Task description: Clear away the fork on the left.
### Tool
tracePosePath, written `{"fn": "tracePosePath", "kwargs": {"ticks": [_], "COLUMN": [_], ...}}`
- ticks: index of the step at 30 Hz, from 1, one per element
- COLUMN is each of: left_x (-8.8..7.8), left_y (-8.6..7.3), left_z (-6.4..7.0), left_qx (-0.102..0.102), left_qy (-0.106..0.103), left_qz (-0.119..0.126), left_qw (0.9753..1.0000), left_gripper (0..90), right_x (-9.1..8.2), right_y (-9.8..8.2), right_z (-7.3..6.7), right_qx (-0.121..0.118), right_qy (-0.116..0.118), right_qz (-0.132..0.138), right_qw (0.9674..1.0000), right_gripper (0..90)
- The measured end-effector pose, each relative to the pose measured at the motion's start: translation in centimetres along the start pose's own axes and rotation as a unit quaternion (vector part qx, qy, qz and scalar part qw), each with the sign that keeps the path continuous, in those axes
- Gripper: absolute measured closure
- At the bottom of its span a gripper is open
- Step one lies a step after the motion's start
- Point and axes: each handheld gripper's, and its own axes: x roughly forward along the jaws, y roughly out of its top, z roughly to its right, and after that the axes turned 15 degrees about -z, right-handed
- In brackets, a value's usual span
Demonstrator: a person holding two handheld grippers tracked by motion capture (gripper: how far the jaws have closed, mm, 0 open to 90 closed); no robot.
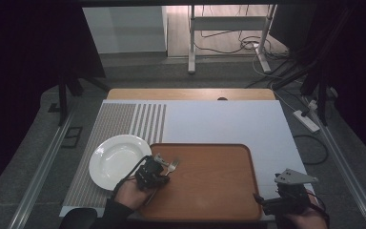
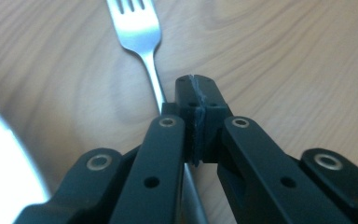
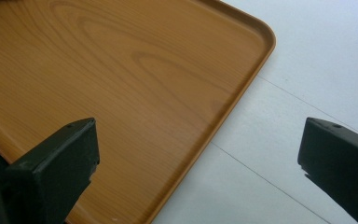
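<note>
the fork (image 2: 145, 51) lies on the wooden tray (image 1: 209, 191), near the tray's far left corner and just right of the white plate (image 1: 114, 160). in the high view its tines point toward the far right and its handle runs back toward the near left, under the left gripper (image 1: 158, 168).

in the left gripper view the fork's long axis runs almost straight away from the camera: tines at the far end, the handle coming down alongside the left jaw and passing beneath the linkage at the bottom of the frame. the left gripper (image 2: 196, 100) has its jaws pressed together, pad against pad. the handle sits just to the left of the closed tips, so i cannot tell whether any metal is really pinched between the pads or whether they have met beside it. the plate's rim (image 2: 9, 172) shows as a pale blur at the lower left of that view, so the plate lies on the handle side.

the right gripper (image 1: 267, 202) rests at the tray's near right corner, well apart from the fork, its jaws spread wide with nothing between them (image 3: 196, 154); below them are the tray's rim (image 3: 242, 88) and the white counter (image 3: 307, 60).

so the left hand is by far the nearer. any lift or slide toward the plate likely turns on whether the handle, lying along the gripper's own axis, is truly caught.
</note>
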Motion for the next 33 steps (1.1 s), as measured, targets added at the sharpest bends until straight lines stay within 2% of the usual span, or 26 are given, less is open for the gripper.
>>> {"fn": "tracePosePath", "kwargs": {"ticks": [9,21,25,33], "left_x": [-0.3,-0.7,-0.7,-1.1], "left_y": [-0.7,-1.5,-1.6,-1.6], "left_z": [-1.5,-2.6,-2.8,-2.5], "left_qx": [-0.031,-0.055,-0.055,-0.043], "left_qy": [-0.004,-0.005,-0.006,-0.011], "left_qz": [-0.003,-0.011,-0.01,0.008], "left_qw": [0.9995,0.9984,0.9984,0.999], "left_gripper": [89.4,89.3,89.1,79.6], "right_x": [0.0,0.0,0.0,0.0], "right_y": [0.0,0.0,0.0,0.0], "right_z": [0.0,0.0,0.0,0.0], "right_qx": [0.0,0.003,0.002,0.003], "right_qy": [0.001,-0.001,-0.001,-0.001], "right_qz": [0.0,-0.001,-0.002,-0.002], "right_qw": [1.0,1.0,1.0,1.0], "right_gripper": [0.0,0.0,0.0,0.0]}}
